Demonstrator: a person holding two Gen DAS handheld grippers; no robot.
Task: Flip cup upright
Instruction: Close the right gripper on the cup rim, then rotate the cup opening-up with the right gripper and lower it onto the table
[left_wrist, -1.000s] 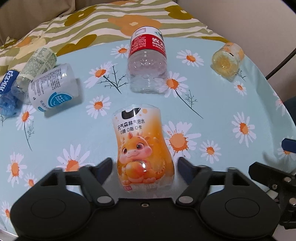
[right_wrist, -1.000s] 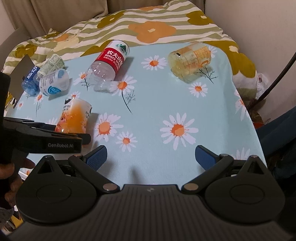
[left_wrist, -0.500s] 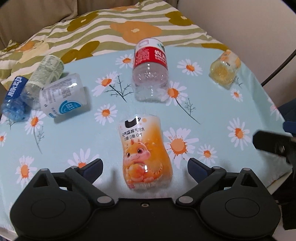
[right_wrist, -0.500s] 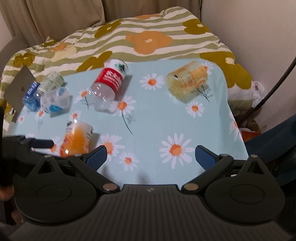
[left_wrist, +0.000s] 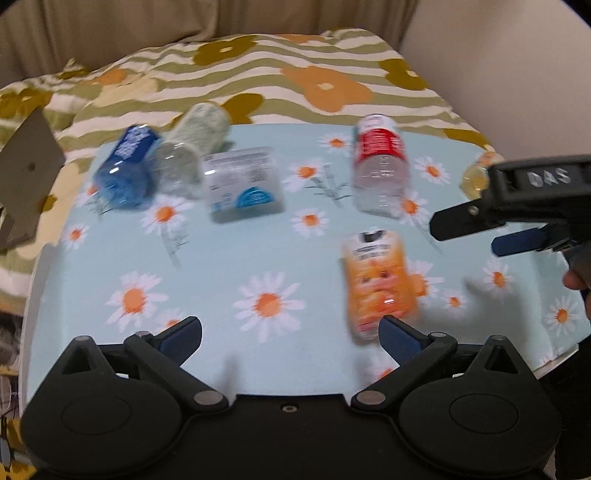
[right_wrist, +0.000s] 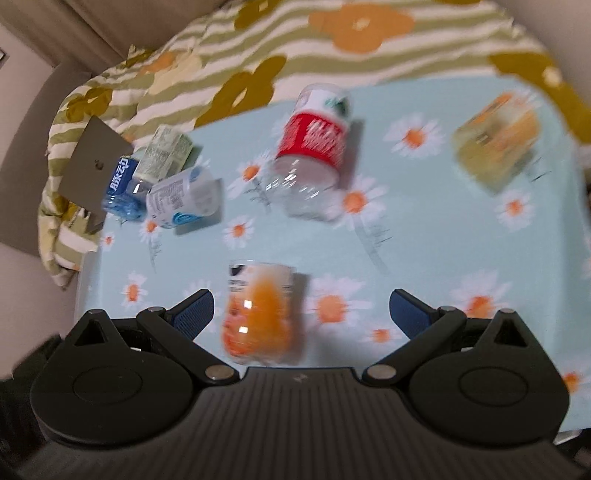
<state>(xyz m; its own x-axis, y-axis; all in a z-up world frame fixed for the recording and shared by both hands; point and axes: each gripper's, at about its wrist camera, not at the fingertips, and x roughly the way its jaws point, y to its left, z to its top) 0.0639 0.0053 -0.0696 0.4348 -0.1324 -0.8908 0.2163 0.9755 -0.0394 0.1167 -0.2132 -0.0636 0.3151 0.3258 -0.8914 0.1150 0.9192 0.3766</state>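
Between the spread fingers of the right tool (right_wrist: 301, 310) sits the orange cup (right_wrist: 258, 314), closer to its left finger, not gripped; jaws wide apart, holding nothing. The left tool (left_wrist: 290, 334) is just as wide open and empty, with the cup just off its right fingertip (left_wrist: 397, 334). Bare daisy-print tabletop (left_wrist: 221, 258) lies ahead of the left tool, and the near edge is close under both tools. The cup is blurry: orange label with a cartoon figure, whitish band at the far end. Can't tell if it's upright. Further back lie a red-label bottle (right_wrist: 314, 147), a white-label cup (left_wrist: 242, 184), a blue bottle (left_wrist: 127, 166) and a yellow cup (right_wrist: 496, 142).
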